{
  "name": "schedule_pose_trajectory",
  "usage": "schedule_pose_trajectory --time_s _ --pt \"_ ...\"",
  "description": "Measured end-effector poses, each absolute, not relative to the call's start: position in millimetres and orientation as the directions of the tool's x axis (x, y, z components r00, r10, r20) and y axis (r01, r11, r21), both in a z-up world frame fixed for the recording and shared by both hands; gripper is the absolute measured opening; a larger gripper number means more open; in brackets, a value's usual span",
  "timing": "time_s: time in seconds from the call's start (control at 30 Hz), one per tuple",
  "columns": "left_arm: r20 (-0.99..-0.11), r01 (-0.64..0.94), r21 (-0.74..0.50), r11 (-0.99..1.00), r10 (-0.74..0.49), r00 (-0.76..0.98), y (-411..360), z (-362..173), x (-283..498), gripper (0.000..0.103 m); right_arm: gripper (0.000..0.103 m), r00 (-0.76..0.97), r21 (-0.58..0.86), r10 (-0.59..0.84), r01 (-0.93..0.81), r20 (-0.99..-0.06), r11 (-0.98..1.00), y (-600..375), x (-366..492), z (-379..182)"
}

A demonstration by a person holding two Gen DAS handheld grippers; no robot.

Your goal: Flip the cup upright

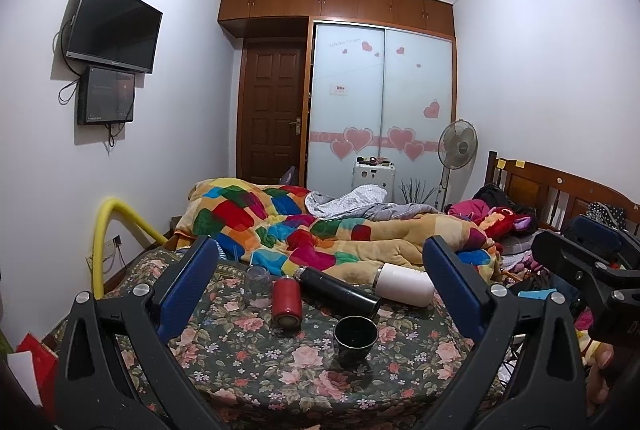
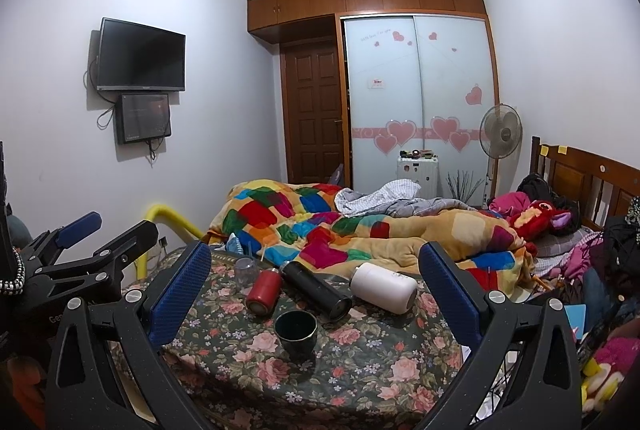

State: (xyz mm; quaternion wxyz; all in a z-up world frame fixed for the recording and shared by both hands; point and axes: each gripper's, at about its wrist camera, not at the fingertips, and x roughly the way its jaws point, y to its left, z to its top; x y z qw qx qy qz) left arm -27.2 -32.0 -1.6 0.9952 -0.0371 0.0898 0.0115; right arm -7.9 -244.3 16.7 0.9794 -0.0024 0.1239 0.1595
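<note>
Dark cup (image 1: 355, 335) stood upright at frame centre, mouth up, looking empty; both hand-held grippers, left (image 1: 320, 294) and right (image 2: 316, 294), gaped wide, gripping nothing.

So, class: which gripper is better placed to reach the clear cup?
Left, probably. The clear cup sits beside the left gripper's left finger; the red bottle partly blocks the right gripper. Both are open.

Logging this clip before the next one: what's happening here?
A person holds two tongs above a floral bedspread, both open and empty: left tongs, right tongs. A dark cup stands upright. Red, black and white bottles lie on their sides, and a clear glass sits mouth-down. Nothing is gripped.
</note>
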Motion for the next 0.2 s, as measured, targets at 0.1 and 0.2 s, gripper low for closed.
schedule_pose_trajectory --time_s 0.1,0.2 --pt "-0.177 -0.031 -0.075 0.997 0.018 0.984 -27.8 -4.1 -26.6 0.103 0.103 0.918 0.031 0.308 -0.310 -0.251 0.950 -242.4 -5.7 16.4" --pt "-0.184 -0.035 -0.090 0.995 0.018 0.983 -20.9 -6.9 -24.9 0.103 0.103 0.914 0.026 0.306 -0.311 -0.264 0.950 -238.3 -2.8 15.0"
